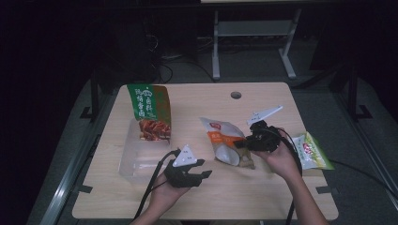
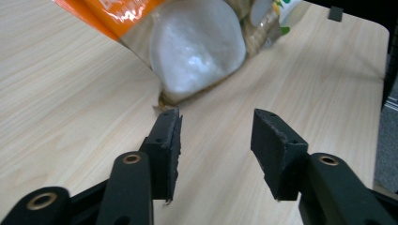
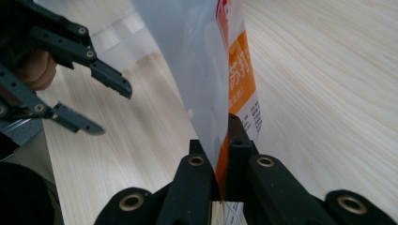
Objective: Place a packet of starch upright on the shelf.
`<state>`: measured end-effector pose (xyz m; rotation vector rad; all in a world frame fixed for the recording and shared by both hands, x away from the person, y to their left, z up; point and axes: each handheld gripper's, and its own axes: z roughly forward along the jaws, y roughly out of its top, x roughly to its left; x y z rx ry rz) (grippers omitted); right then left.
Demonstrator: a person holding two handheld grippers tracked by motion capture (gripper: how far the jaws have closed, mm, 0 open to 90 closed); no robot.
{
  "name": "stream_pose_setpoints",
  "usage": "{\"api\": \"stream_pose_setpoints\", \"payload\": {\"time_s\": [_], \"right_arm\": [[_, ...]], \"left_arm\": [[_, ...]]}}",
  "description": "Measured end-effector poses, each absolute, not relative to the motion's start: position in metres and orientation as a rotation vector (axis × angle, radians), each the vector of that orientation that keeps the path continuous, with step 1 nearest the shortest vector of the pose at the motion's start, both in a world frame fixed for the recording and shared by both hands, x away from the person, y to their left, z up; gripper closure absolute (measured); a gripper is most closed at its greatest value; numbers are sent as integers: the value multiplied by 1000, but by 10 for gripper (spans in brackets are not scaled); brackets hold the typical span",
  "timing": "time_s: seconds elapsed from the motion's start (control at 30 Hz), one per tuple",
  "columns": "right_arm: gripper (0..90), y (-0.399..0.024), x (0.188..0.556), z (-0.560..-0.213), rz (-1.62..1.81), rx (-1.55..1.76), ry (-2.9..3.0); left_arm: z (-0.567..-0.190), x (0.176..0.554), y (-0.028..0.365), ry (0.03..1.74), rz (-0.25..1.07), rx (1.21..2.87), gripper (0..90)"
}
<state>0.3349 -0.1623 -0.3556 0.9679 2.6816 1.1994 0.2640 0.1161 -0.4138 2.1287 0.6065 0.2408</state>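
Orange snack bag (image 1: 224, 143) (whitish contents) in R gripper (image 1: 251, 140).

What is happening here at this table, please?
A person works with two handheld grippers. The right gripper is shut on the edge of an orange-and-white plastic snack bag, holding it over the light wooden table. The left gripper is open, with nothing between its pads, just short of the bag.

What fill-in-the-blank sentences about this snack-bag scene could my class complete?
1. The right gripper is shut on the ____ and white bag.
2. The left gripper has its jaws ____, with nothing between them.
3. The green and red pouch stands in a clear ____.
Missing words: orange; open; box
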Motion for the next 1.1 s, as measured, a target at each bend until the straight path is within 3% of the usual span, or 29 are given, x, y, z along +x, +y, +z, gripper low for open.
{"api": "stream_pose_setpoints", "payload": {"time_s": [0.43, 1.1], "right_arm": [[900, -151, 341, -340, 1242, 963, 2668], [900, -116, 358, -317, 1247, 934, 2701]], "left_arm": [[-421, 248, 129, 605, 194, 2124, 401], [-427, 239, 136, 567, 179, 2136, 345]]}}
